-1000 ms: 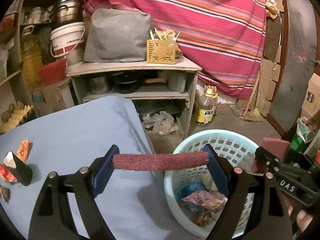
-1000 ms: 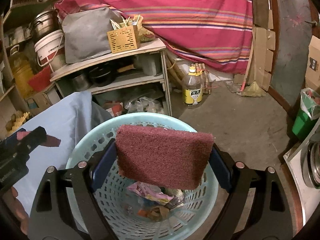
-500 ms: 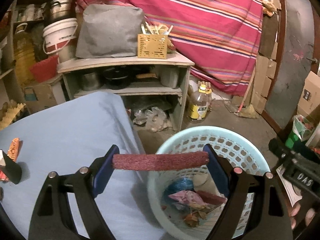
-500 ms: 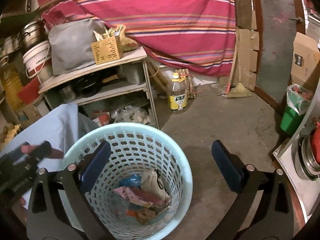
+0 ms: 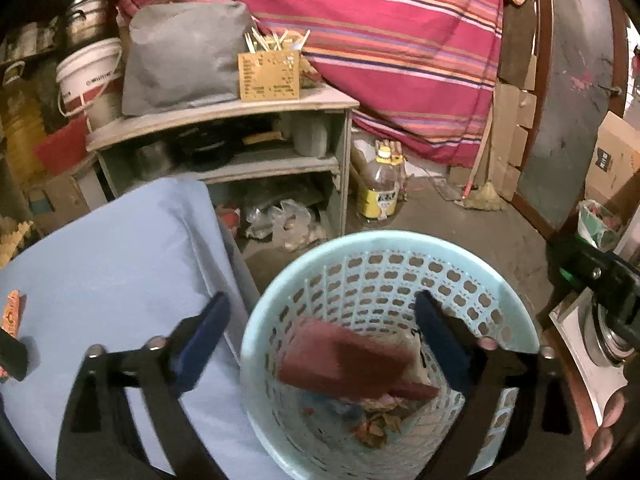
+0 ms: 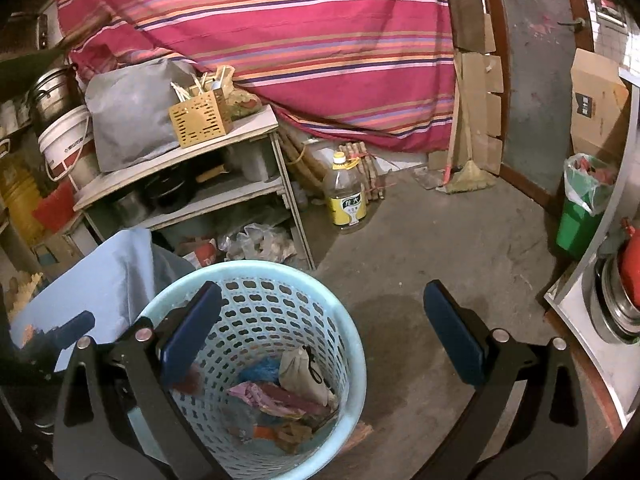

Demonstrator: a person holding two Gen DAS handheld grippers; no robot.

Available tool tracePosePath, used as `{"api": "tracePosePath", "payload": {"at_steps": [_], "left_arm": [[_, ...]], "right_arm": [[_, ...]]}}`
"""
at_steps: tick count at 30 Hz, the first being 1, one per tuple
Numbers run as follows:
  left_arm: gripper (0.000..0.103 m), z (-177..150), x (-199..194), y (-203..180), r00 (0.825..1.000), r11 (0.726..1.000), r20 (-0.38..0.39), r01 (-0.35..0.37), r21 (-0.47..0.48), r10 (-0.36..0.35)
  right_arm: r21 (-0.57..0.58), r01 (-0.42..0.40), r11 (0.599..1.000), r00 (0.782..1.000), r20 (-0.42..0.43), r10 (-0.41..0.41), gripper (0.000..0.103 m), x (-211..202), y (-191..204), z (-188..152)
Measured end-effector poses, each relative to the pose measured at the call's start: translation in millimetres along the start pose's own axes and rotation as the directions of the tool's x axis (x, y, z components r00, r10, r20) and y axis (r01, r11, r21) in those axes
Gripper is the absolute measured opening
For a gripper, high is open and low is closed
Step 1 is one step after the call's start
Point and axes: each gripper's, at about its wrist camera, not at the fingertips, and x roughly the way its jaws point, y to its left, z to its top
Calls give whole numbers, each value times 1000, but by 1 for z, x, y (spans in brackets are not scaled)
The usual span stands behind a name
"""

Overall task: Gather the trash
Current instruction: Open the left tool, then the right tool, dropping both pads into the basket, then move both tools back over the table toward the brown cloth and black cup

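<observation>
1. At the far left of the left wrist view, an orange wrapper scrap (image 5: pixel 11 311) lies on the blue-covered desk (image 5: pixel 120 264), near its left edge and well apart from everything else.
2. The left gripper (image 5: pixel 320 340) hangs over the desk's right edge and the basket. Its fingers (image 5: pixel 200 340) are spreading apart at this moment, and the pads touch nothing.
3. Between them, clear of both pads, a maroon scouring pad (image 5: pixel 344 360) is blurred in mid-air inside the mouth of the pale blue basket (image 5: pixel 372 240). It is tilted, its long axis running roughly left to right across the view, with its broad face turned up toward the camera.
4. The basket stands on the floor just beside the desk. Under the pad lie crumpled wrappers and brown scraps (image 5: pixel 376 424).
5. In the right wrist view, the basket's bottom shows a pink wrapper (image 6: pixel 256 394), a blue crumple (image 6: pixel 260 370) and a small beige pouch (image 6: pixel 300 368); a reddish piece sits against the left wall, half hidden by a finger.
6. The right gripper (image 6: pixel 322 334) has its fingers (image 6: pixel 452 340) spread wide and empty, the left one over the basket, the right one over bare floor.
7. Farther right stands a green bin (image 6: pixel 580 216) with a liner.
</observation>
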Motion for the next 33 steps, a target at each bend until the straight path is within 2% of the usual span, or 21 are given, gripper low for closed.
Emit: {"api": "tracePosePath", "payload": {"at_steps": [5,9,12,17,19,22,28,30,33], "left_arm": [[94,-6,-2,6,1000,1000,-11,-11,-2,11],[94,-12,-19,29,999,999,4,-39,-16,39],[94,-20,-38,60,997,997,9,-72,-33,72],[94,-45,-74,133,987,984,10,-159,-79,160],[94,-57,-87,162,977,973,12,-211,-92,213],[97,-82,-107,215,952,945,4,-302,-122,305],[97,-131,-135,315,894,872,-65,-447,-200,444],[97,-140,-142,336,885,854,-76,-463,-239,458],[97,-154,-155,365,886,833,-87,-459,-310,456]], "right_arm": [[-7,3,1000,1000,-10,-3,98,2,4,-1],[4,-11,1000,1000,-16,11,98,3,14,-1],[-4,-22,1000,1000,-17,22,98,2,27,-2],[-24,-66,998,998,-6,66,98,-1,67,-8],[-34,-87,996,996,-4,87,98,-3,84,-11],[-58,-124,991,992,-10,123,98,-5,116,-18],[-110,-186,976,983,-34,183,98,-2,181,-33],[-122,-207,971,978,-45,203,98,-2,202,-42],[-152,-237,959,971,-68,230,98,-1,234,-54]]}}
